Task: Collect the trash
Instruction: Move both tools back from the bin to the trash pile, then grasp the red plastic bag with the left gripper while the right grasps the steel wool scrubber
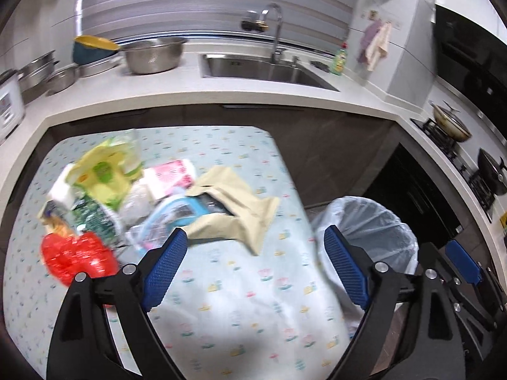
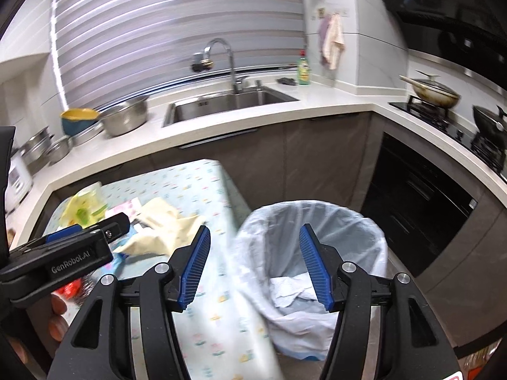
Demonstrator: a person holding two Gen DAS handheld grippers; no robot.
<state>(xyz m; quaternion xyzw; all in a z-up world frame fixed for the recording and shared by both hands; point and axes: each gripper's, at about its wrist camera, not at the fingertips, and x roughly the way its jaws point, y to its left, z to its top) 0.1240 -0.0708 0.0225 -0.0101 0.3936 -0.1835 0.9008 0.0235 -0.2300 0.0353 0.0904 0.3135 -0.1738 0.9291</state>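
Some crumpled paper (image 2: 290,288) lies in the lined bin (image 2: 377,240); most wrappers (image 1: 104,186) remain on the worktop (image 1: 240,288). Left tool (image 1: 253,259) and right tool (image 2: 255,267) gape wide, empty.

Bare tablecloth (image 1: 240,285) beside the heaped wrappers (image 1: 104,196); bin mouth (image 2: 320,240) unobstructed, cabinets (image 2: 317,158) close behind.

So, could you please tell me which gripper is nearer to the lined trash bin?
Right. The right gripper hangs open at the lined trash bin, by its near rim. The left gripper, also open, is over the table beside it.
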